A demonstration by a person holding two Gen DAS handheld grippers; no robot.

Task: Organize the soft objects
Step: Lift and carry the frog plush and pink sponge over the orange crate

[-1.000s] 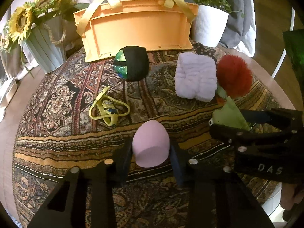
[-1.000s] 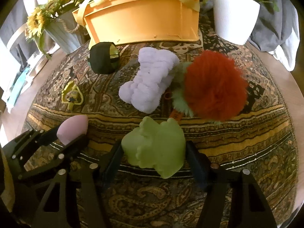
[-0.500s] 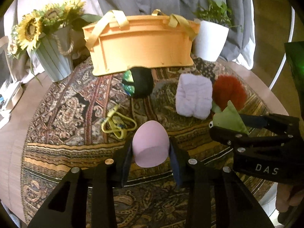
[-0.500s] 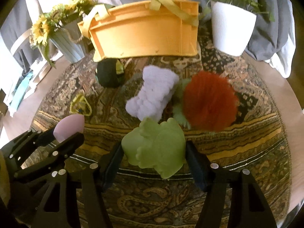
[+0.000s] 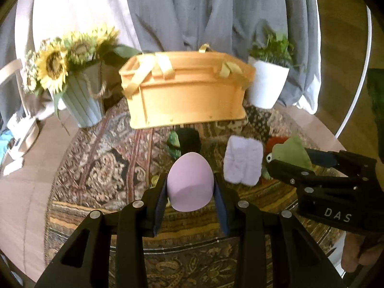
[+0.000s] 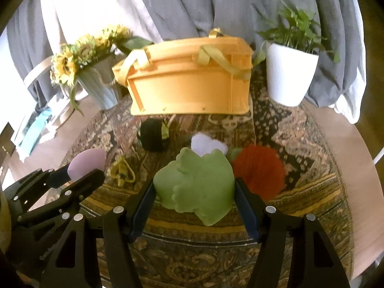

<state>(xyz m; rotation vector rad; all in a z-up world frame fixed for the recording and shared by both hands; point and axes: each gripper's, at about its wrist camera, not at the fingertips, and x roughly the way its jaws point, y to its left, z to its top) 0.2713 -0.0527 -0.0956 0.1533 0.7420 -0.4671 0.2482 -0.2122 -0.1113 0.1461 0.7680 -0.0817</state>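
A smooth, matte, pale pink egg-shaped foam piece [image 5: 190, 182] is seen clamped between the blue-padded fingers of the left hand-held gripper [image 5: 190, 192], held in the air above the patterned cloth covering the round tabletop [image 5: 36, 192]; its flat cut end is turned toward the camera and its rounded tip is pointed away, so that its long axis is run along the fingers toward the orange plastic basket with yellow fabric handles [image 5: 187, 96]. A soft, light green frog-shaped toy [image 6: 196, 187] is shown gripped on both flanks by the right hand-held gripper [image 6: 195, 192], its webbed feet turned toward the lens, likewise lifted off the cloth. Compared with a second ago, both held items have been raised: the tabletop is seen from higher and farther off, and the basket has dropped toward the middle of each view. Left lying on the cloth are a fluffy lilac cloth pad [image 5: 243, 163], a shaggy red pom-pom [image 6: 260, 172], a black-and-green soft ball [image 6: 153, 135] and a yellow looped cord [image 6: 122, 171]. A vase of sunflowers [image 5: 79, 96] and a white potted plant [image 6: 290, 76] are seen flanking the basket.
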